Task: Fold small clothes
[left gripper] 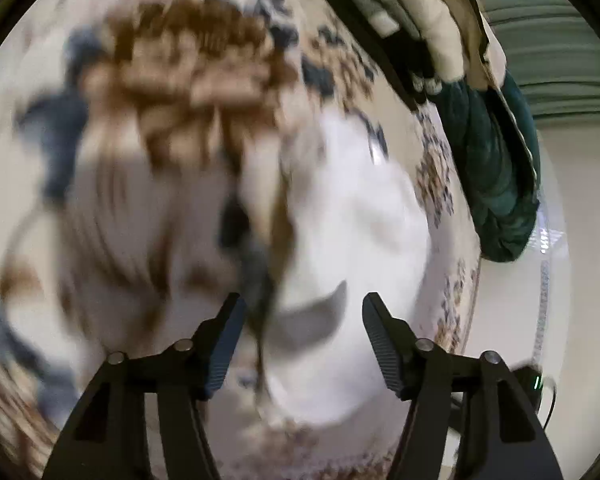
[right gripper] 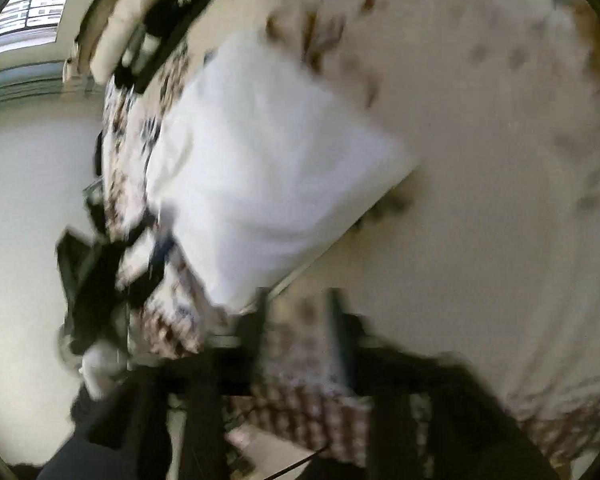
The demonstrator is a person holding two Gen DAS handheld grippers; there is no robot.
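Claws tilted over white garment on patterned cloth: left claw agape, right claw blurred, seemingly spread

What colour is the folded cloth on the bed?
White, plain, no pattern. The folded cloth shows best in the right wrist view.

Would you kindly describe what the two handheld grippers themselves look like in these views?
The left gripper is matte black, with two angular fingers carrying ribbed pads, silver pivot pins on its linkage arms and triangular cut-outs lower down. The right gripper is also black with two fingers, but motion blur hides finer detail. No sleeves or markings show.
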